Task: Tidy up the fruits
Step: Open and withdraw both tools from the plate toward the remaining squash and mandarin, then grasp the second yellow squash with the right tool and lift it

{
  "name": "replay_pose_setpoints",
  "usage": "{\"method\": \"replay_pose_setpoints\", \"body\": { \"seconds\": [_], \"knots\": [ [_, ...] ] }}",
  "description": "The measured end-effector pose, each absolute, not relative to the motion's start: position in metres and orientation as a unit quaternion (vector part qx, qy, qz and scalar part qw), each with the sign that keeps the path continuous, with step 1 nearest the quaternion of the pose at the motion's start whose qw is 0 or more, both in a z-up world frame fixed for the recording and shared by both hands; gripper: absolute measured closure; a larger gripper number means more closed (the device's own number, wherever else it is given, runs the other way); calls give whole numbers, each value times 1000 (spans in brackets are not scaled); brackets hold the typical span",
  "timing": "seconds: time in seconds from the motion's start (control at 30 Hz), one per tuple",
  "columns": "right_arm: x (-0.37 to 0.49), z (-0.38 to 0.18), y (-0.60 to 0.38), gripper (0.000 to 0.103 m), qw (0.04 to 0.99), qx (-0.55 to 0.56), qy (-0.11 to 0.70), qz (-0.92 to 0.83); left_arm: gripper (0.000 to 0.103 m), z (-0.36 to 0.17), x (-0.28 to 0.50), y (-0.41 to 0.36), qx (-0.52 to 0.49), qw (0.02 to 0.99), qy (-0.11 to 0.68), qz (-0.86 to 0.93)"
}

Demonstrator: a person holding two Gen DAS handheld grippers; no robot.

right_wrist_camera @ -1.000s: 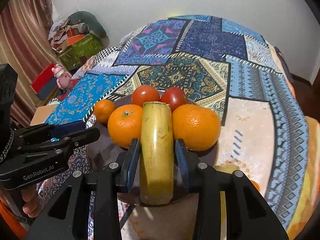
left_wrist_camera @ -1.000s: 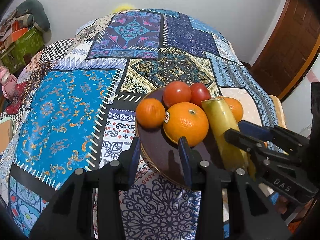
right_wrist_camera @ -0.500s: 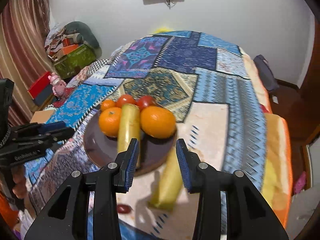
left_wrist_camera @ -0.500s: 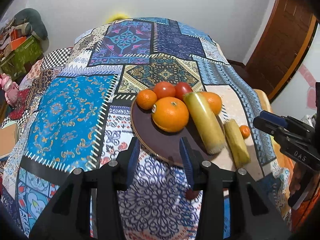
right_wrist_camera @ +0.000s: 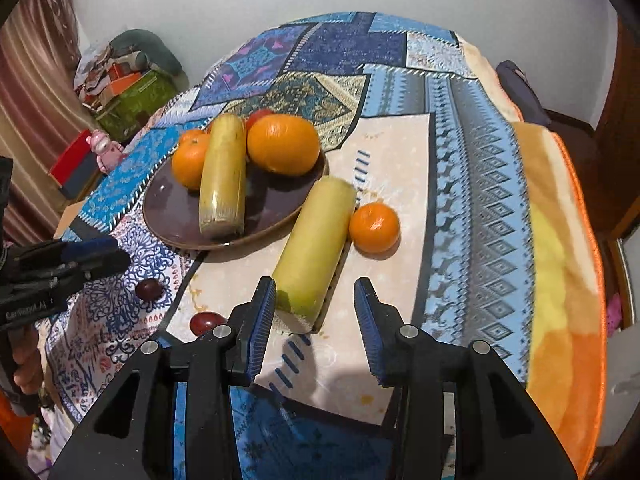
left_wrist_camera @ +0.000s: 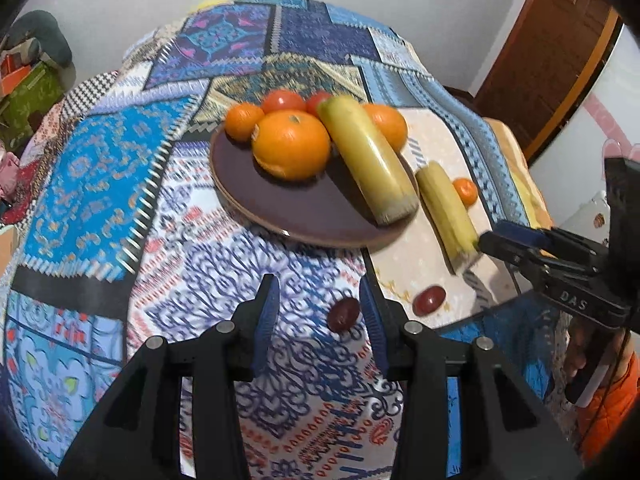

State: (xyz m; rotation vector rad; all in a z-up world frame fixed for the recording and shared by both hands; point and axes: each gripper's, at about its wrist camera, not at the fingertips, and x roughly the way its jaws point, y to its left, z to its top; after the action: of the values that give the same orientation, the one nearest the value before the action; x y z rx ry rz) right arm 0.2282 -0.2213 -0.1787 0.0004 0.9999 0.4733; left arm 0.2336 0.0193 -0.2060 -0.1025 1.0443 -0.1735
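Note:
A brown plate (left_wrist_camera: 280, 204) (right_wrist_camera: 168, 208) holds oranges (left_wrist_camera: 292, 144) (right_wrist_camera: 282, 142), two tomatoes (left_wrist_camera: 282, 100) and a yellow banana piece (left_wrist_camera: 366, 160) (right_wrist_camera: 222, 176). A second banana piece (right_wrist_camera: 314, 248) (left_wrist_camera: 446, 212) lies on the cloth beside the plate, with a small orange (right_wrist_camera: 374, 227) (left_wrist_camera: 466, 191) next to it. Two dark red fruits (left_wrist_camera: 344, 314) (left_wrist_camera: 429, 299) (right_wrist_camera: 149, 290) (right_wrist_camera: 206, 322) lie on the cloth nearer me. My left gripper (left_wrist_camera: 318, 316) is open and empty near one red fruit. My right gripper (right_wrist_camera: 314, 320) is open and empty at the second banana's near end.
A patterned patchwork cloth (left_wrist_camera: 100, 184) (right_wrist_camera: 472, 184) covers the round table. Boxes and clutter (right_wrist_camera: 128, 88) sit on the floor at the left. A wooden door (left_wrist_camera: 552, 48) stands at the right. The table edge falls away close to both grippers.
My right gripper let go of the banana piece on the plate and drew back. Both grippers pulled away from the plate toward the table's near edge, bringing the second banana and red fruits into view.

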Motion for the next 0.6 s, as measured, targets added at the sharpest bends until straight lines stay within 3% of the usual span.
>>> {"method": "replay_pose_setpoints", "body": {
  "seconds": [0.27,0.4,0.47,0.6],
  "knots": [
    [242,-191,-207,66,842,5,486,234,62,-223,234,4,-37,853,512,-93],
    [249,-196,-202,60,841,-2,491,227,62,-225,234,0,-26,855,508,-96],
    [254,-199,-202,59,839,2,496,225,71,-226,234,-1,-22,856,508,-98],
    [262,-206,-200,59,833,10,508,221,78,-227,234,-1,-24,855,508,-101]
  ]
}}
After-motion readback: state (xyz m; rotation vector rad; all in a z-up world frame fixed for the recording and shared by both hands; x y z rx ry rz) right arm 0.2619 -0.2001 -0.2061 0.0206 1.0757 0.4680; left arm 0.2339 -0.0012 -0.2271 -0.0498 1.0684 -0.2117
